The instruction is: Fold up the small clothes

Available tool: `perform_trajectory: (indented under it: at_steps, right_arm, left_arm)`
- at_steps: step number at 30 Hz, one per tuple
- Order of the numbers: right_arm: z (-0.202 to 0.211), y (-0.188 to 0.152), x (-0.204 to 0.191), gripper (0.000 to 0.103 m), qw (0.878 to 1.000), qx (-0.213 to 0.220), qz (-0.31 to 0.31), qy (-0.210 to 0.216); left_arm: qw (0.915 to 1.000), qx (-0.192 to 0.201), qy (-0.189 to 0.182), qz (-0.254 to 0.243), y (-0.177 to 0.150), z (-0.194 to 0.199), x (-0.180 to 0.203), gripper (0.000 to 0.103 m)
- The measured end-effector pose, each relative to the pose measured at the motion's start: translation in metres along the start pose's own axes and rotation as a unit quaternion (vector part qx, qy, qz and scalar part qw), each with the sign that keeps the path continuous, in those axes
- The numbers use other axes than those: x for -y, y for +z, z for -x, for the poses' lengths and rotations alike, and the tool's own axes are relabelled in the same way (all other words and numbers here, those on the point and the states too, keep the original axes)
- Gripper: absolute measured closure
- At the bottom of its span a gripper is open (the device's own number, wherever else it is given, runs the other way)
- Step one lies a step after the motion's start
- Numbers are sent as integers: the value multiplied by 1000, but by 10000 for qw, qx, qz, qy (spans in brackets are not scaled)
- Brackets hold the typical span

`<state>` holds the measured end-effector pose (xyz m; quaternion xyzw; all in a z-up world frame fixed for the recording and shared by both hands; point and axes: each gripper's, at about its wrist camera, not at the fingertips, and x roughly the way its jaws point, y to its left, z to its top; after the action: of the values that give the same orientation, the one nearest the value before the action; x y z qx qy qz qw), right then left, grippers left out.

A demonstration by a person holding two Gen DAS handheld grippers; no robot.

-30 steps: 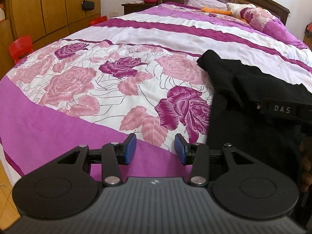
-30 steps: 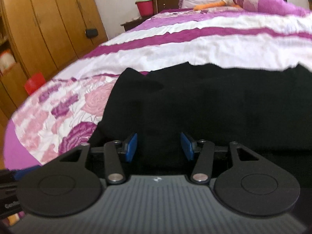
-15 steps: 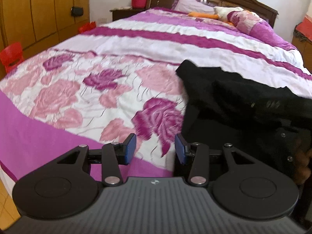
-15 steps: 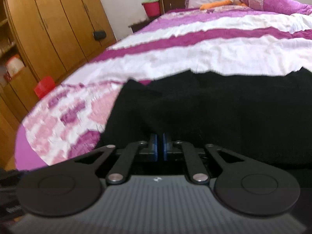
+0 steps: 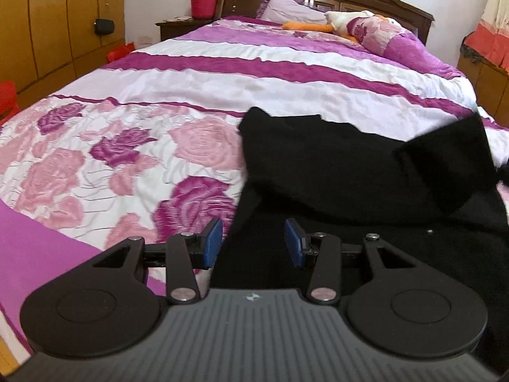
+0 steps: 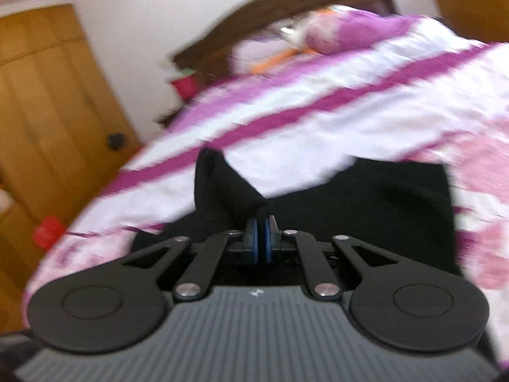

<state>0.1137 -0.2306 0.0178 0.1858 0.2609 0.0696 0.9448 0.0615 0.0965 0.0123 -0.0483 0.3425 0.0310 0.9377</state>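
Floral bedspread (image 5: 133,146) carries black garment (image 5: 334,172) at 3 o'clock. Right gripper (image 6: 261,238), apart a second ago, now clamps a garment corner, lifted, folded over. Left gripper (image 5: 253,242) unchanged: apart, empty, over garment's near edge.

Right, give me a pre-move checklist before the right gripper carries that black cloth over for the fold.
1. Right gripper shut on the black garment: ok, a flap rises from between its fingers.
2. Left gripper free: ok, open, nothing pressed between its fingers.
3. Garment's left edge pinned for the fold: not ok, nothing holds it.
4. Bedspread beside the garment bare: ok.
5. Garment lying flat: cannot tell, the right wrist view is blurred.
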Motion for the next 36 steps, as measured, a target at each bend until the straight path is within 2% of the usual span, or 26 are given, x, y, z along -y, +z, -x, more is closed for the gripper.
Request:
perform_trajectory:
  at_steps: [4,6,9,10,12,13,14,17,25,27,28,29,30,32,34,36]
  right_arm:
    - [-19,-18,35,93,9970,-652,255,-322]
    - [-18,-25,44,93,9964,-598,410,-448]
    - [-8,-20,51,92,9977,-476,322,-366]
    - [-6,-18,53,88,9982,-437,257,-325]
    - [3,-11,57,70,9995,-245,44,-215]
    - [7,-10,61,57,9997,-136,-86,-191]
    - [11,-9,62,54,9996,-19,-222,-184]
    - [11,-3,65,54,9993,137,-340,-85]
    - [-38,-8,55,55,9990,-380,-130,-202]
    - [-47,-11,52,55,9992,-359,-118,-143]
    - [-49,-10,50,58,9992,-364,-108,-117]
    - [-51,-9,48,78,9992,-373,-114,-69]
    - [-52,-6,46,93,9992,-387,-117,39]
    - [-44,1,40,94,9996,-254,-60,94]
    - [-24,9,34,94,9997,161,137,104]
    - [-5,15,32,94,9983,497,267,-111]
  left_arm:
    - [9999,1,52,-124,1,-7,10,54]
    - [9998,-8,101,-153,2,-12,13,54]
    - [9997,-30,151,-195,4,-21,15,54]
    - [9996,-27,172,-214,4,-23,15,54]
    - [9994,-30,224,-258,4,-29,16,54]
    - [9993,-46,264,-279,4,-32,16,54]
    - [9990,-81,317,-312,4,-35,17,54]
    - [9977,-183,484,-427,1,-44,18,54]
    - [9971,-101,587,-469,-5,-54,18,53]
    - [9972,-8,606,-429,-6,-56,17,53]
    - [9972,31,623,-416,-6,-58,17,53]
    - [9971,71,643,-405,-6,-59,16,53]
    - [9970,123,655,-387,-6,-61,16,53]
    - [9971,164,661,-329,-6,-64,14,53]
    - [9973,195,652,-263,-7,-65,12,53]
    - [9975,198,640,-240,-7,-67,10,53]
